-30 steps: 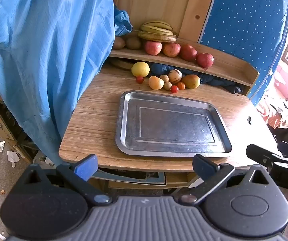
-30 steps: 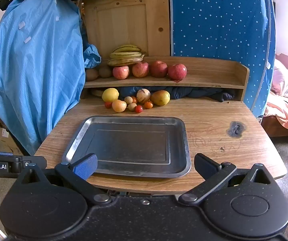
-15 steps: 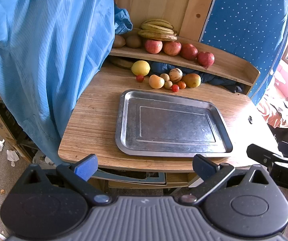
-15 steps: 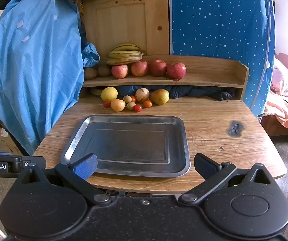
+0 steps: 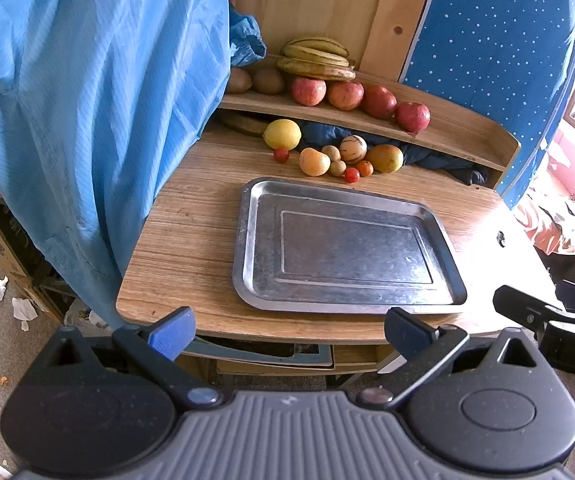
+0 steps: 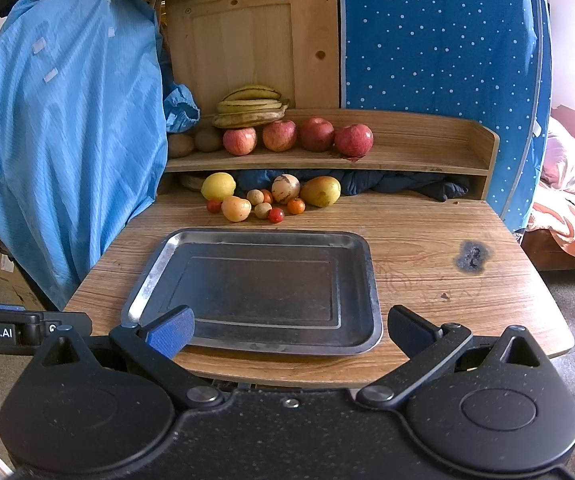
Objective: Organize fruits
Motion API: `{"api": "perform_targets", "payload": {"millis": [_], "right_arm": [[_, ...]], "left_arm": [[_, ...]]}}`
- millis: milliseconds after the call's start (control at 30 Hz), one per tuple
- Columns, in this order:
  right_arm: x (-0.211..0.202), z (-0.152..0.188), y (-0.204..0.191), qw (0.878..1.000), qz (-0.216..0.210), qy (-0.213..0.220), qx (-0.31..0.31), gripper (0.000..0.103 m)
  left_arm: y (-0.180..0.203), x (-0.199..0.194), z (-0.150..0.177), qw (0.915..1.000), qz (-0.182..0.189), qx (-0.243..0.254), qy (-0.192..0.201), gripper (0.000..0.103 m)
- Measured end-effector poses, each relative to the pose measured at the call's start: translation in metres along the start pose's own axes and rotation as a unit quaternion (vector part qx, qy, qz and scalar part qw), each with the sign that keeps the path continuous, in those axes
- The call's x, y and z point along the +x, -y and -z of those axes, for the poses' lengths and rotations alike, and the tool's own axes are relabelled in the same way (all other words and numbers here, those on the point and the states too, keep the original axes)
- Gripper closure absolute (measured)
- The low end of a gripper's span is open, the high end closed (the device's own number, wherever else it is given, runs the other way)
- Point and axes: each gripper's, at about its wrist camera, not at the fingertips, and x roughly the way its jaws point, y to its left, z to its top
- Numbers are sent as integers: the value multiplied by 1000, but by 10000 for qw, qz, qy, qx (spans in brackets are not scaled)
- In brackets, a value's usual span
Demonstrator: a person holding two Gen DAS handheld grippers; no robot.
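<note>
A cluster of loose fruits (image 6: pixel 265 200) lies on the wooden counter (image 6: pixel 427 240) just behind the metal tray (image 6: pixel 155 276): a yellow lemon (image 6: pixel 218 186) at the left end, a mango (image 6: pixel 321 191) at the right end, and between them a striped round fruit (image 6: pixel 285 189), an orange-yellow fruit (image 6: pixel 236 208) and several small red, orange and tan ones. The tray is bare and sits flat near the counter's front edge. On the shelf (image 6: pixel 419 160) above the cluster stand four red apples (image 6: pixel 299 136) in a row, with a bunch of bananas (image 6: pixel 251 106) behind the leftmost ones and two brown kiwis (image 6: pixel 195 142) to their left. A blue garment (image 6: pixel 63 140) hangs at the counter's left side.

The left gripper (image 5: pixel 287 330) hovers before the front edge, jaws spread wide, holding and touching nothing. The right gripper (image 6: pixel 289 330) hangs just over the tray's near rim, jaws equally wide apart and empty.
</note>
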Motion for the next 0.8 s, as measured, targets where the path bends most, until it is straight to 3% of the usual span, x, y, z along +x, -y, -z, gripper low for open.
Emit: {"api": "perform_targets", "payload": {"millis": [800], "right_arm": [[1,3,2,10000,19,-22,10,1]], "left_arm": [[1,8,5,10000,-21,-9,-48,1]]}}
